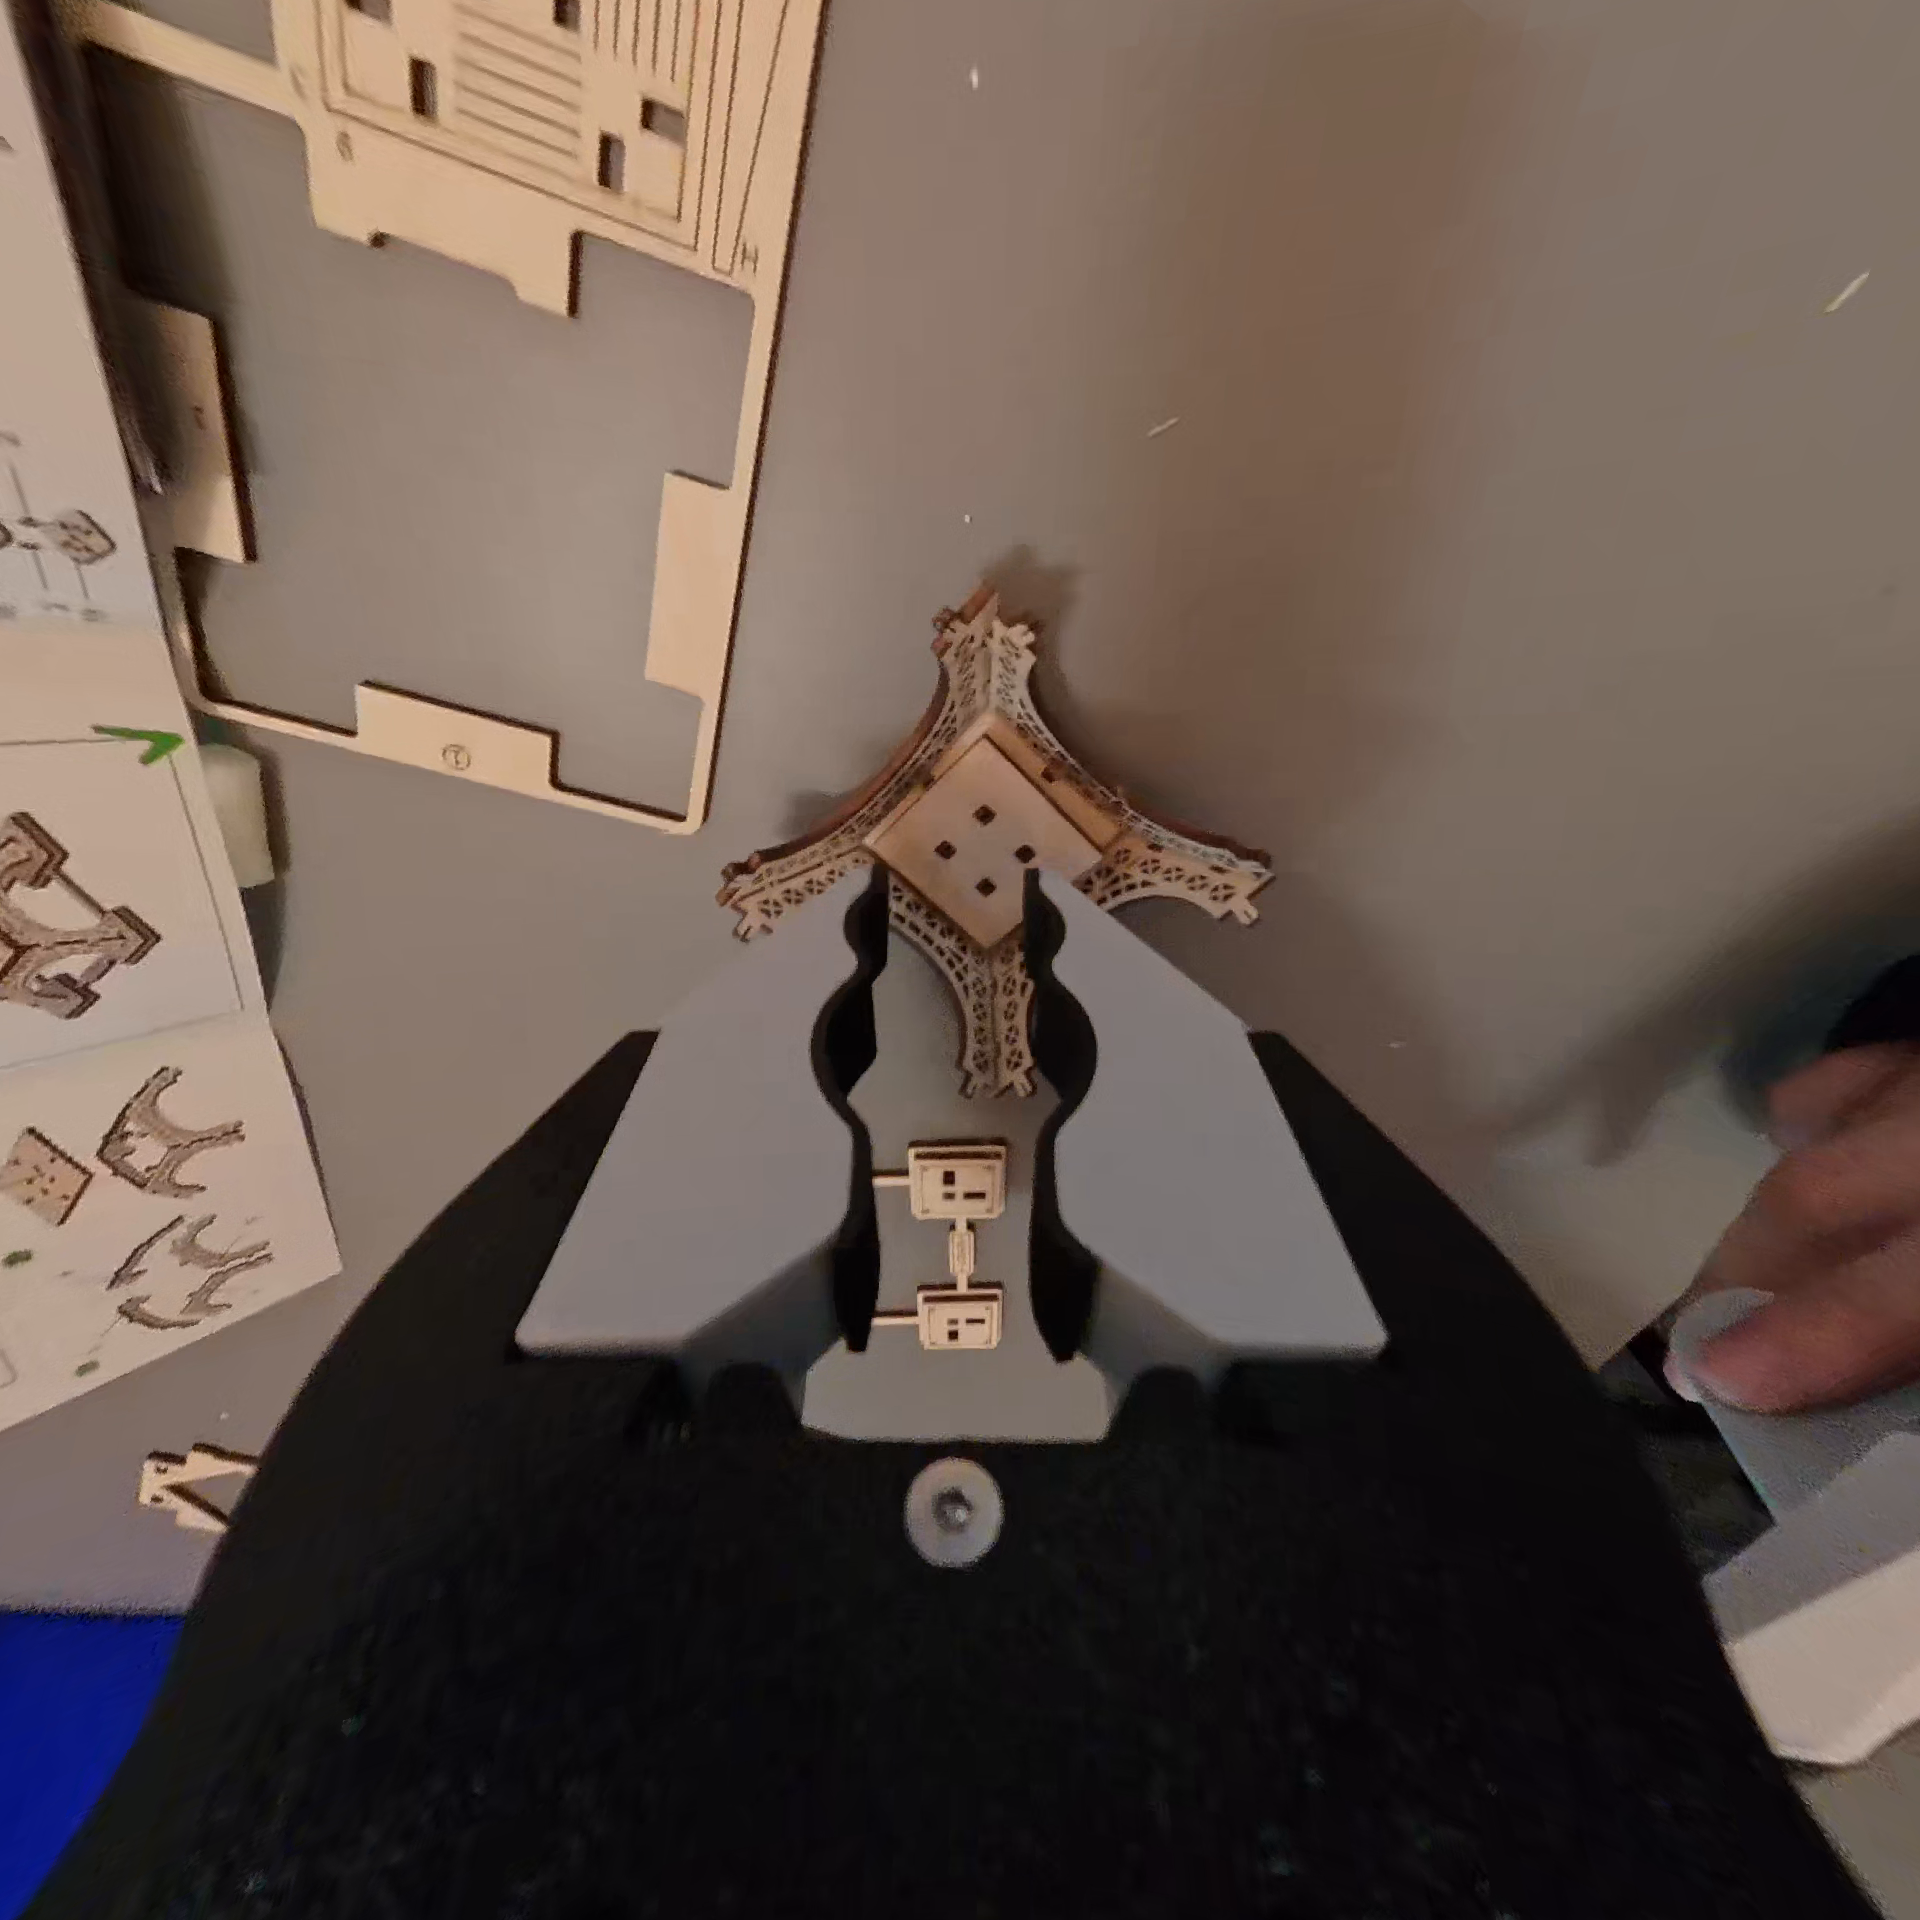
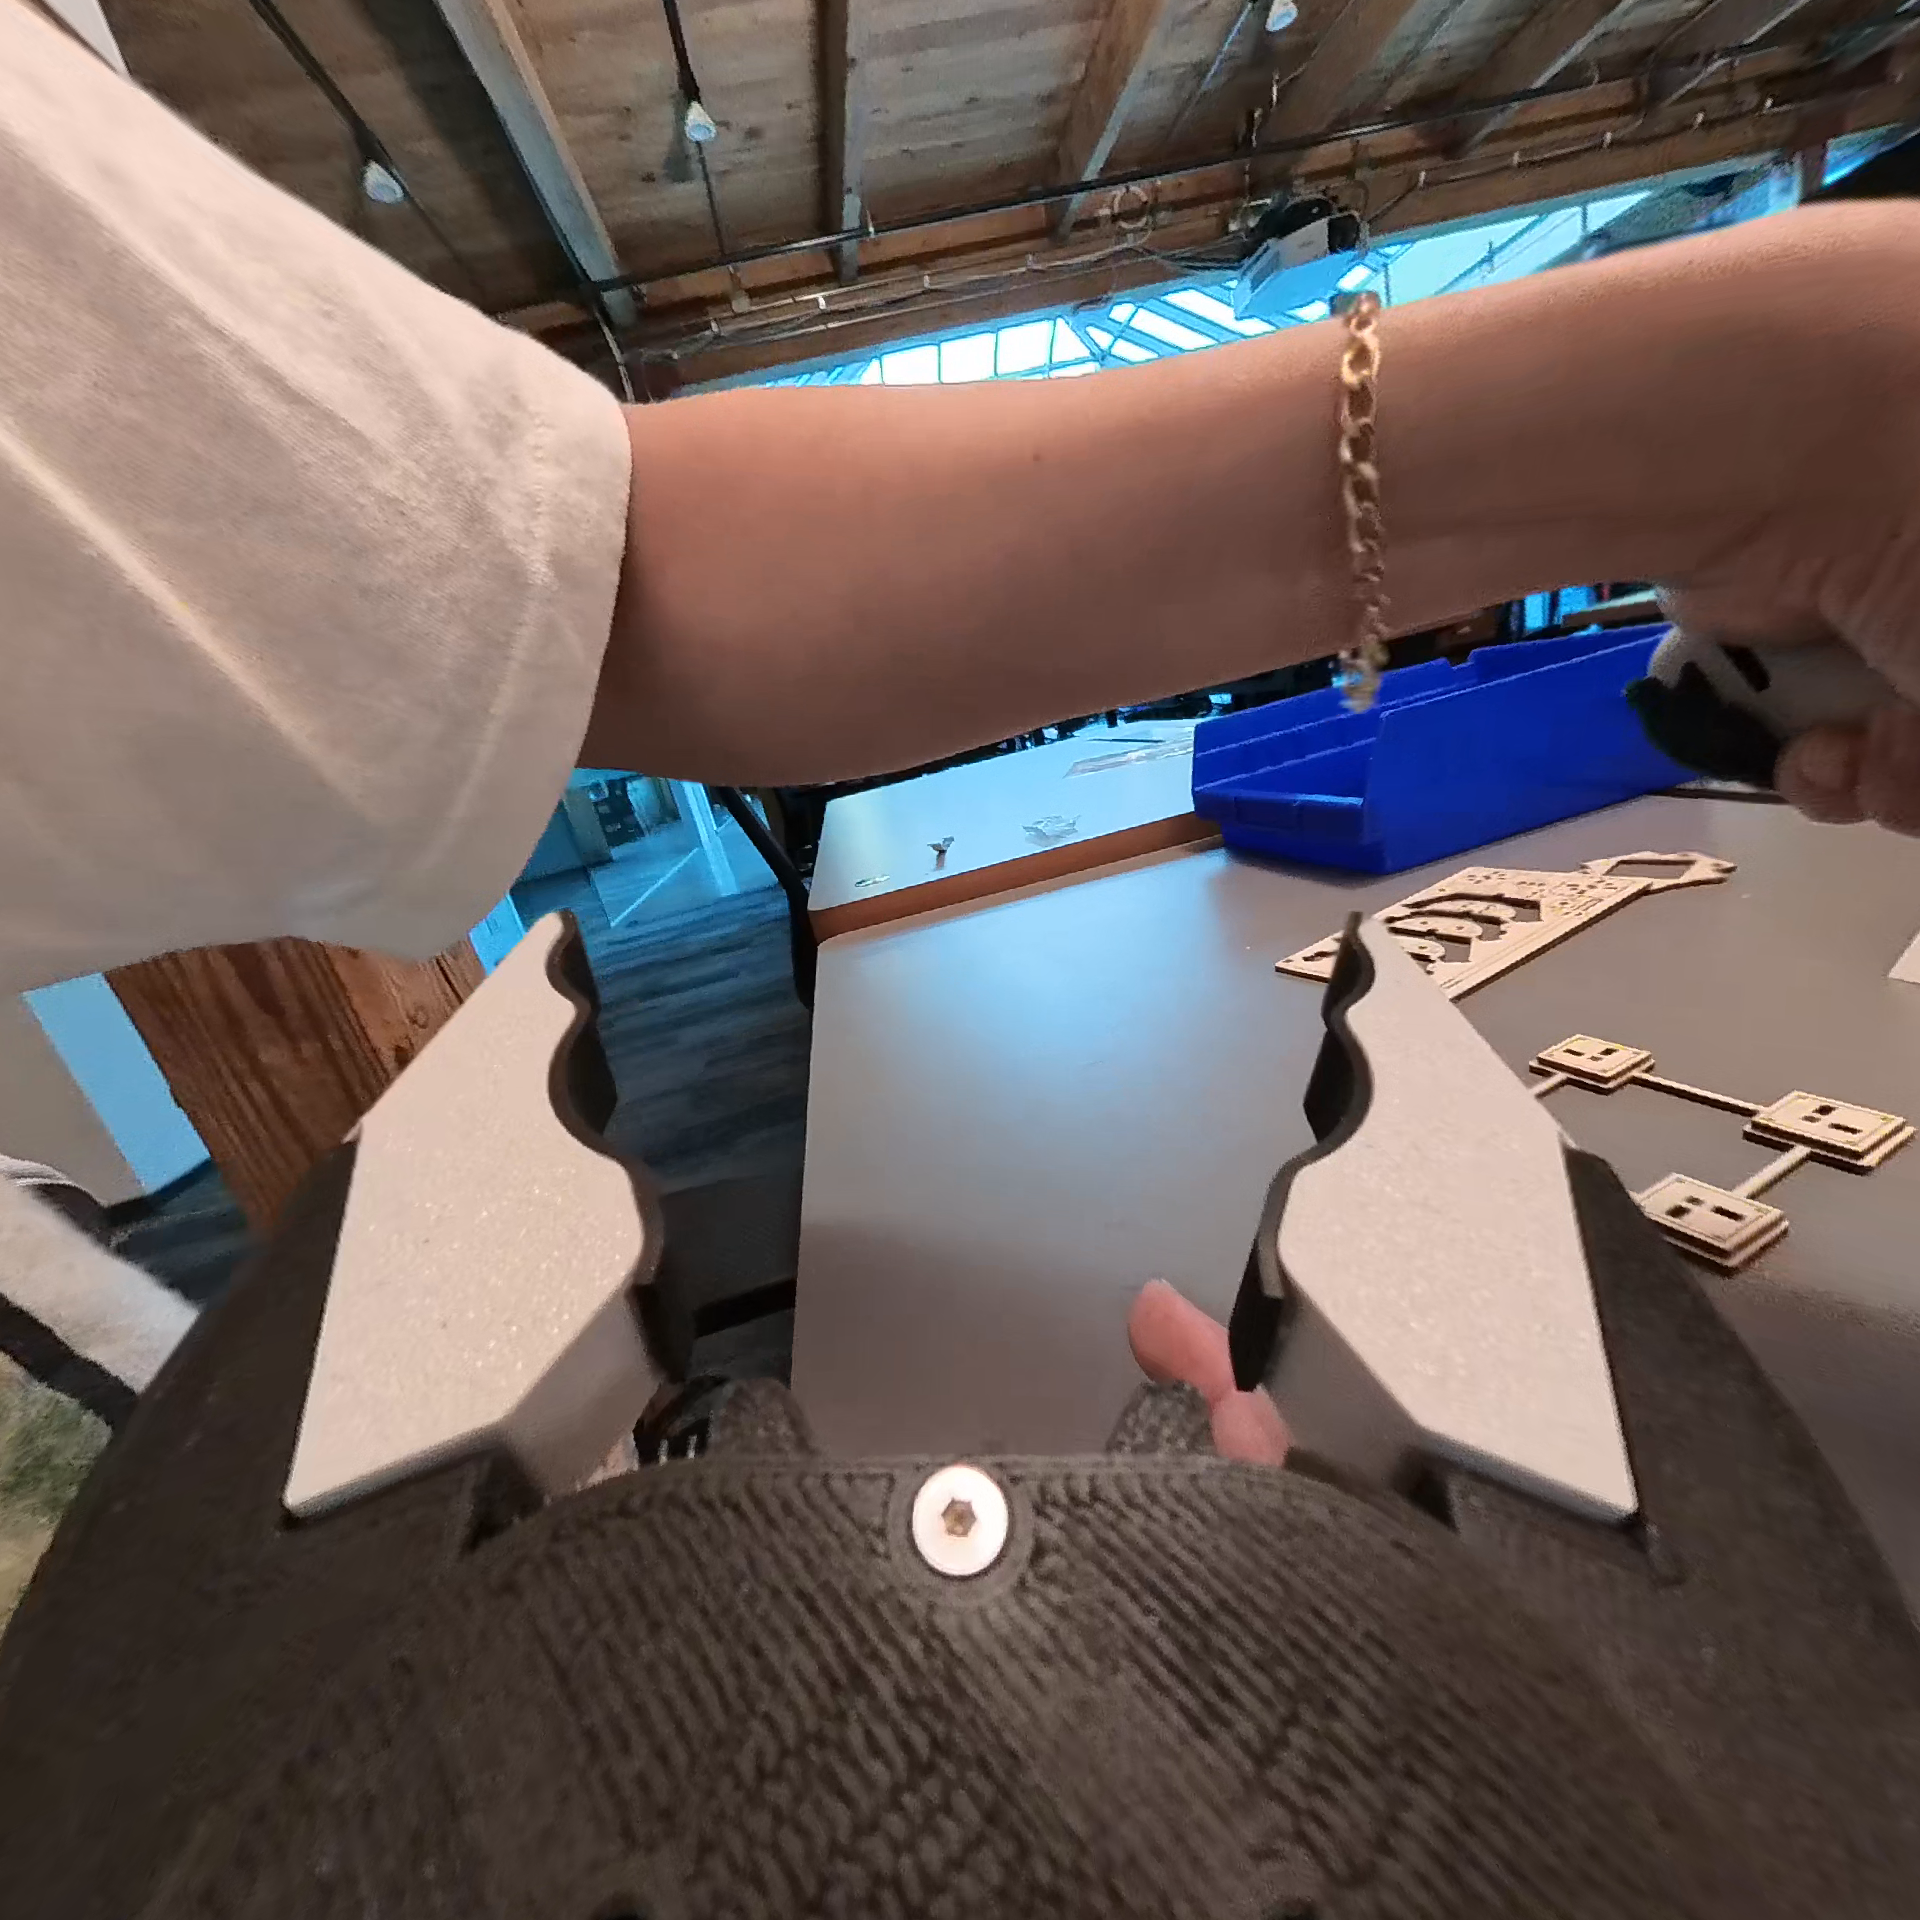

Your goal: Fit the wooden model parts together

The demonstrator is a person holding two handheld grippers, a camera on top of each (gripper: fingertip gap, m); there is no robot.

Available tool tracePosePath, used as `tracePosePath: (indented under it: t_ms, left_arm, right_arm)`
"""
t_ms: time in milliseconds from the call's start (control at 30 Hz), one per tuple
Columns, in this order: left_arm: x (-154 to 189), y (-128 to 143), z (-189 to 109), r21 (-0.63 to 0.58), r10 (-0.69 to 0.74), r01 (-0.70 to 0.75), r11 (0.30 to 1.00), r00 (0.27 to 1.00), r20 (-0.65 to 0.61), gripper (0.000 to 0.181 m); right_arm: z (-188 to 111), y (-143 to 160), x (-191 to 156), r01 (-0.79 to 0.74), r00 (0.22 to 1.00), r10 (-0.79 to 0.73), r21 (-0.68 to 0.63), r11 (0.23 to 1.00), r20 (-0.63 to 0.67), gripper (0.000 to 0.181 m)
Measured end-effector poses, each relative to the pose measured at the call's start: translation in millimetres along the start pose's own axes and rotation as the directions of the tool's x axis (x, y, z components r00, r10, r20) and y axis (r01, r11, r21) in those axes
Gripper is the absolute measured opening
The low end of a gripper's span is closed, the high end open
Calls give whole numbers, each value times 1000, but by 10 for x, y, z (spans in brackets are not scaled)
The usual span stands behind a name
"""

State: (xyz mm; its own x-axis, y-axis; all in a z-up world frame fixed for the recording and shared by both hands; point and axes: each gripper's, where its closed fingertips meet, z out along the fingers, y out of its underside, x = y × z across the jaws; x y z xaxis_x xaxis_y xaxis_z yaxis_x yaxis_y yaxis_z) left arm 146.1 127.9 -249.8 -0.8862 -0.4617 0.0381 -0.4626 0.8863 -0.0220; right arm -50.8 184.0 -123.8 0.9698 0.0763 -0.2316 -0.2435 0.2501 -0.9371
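Note:
In the left wrist view the wooden tower base (image 1: 987, 831), four lattice legs under a square plate with holes, stands on the grey table (image 1: 1351, 520). My left gripper (image 1: 956, 883) hovers over its near leg, jaws a narrow gap apart and holding nothing. A strip of small square wooden parts (image 1: 958, 1247) lies on the table between the fingers, nearer me; it also shows in the right wrist view (image 2: 1818, 1132). My right gripper (image 2: 956, 935) is wide open and empty, raised and tilted over the table's edge. A person's fingertip (image 2: 1174, 1340) shows by its right finger.
A punched-out wooden sheet (image 1: 468, 416) and a paper instruction sheet (image 1: 104, 987) lie to the left. A hand (image 1: 1818, 1299) is at the right edge. In the right wrist view a person's arm (image 2: 1039, 561) crosses over, with another wooden sheet (image 2: 1507, 914) and a blue bin (image 2: 1455, 758) beyond.

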Motion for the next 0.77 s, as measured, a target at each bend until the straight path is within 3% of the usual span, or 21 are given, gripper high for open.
tracePosePath:
  t_ms: [33,767]
  left_arm:
    - [3,4,23,-8,-1,1,1000,1000,-3,23]
    - [103,-2,27,-49,84,-85,995,996,-20,20]
  right_arm:
    - [-8,-12,-1,-6,1000,6,8,1000,6,136]
    - [-67,-103,71,-95,995,93,80,992,36,138]
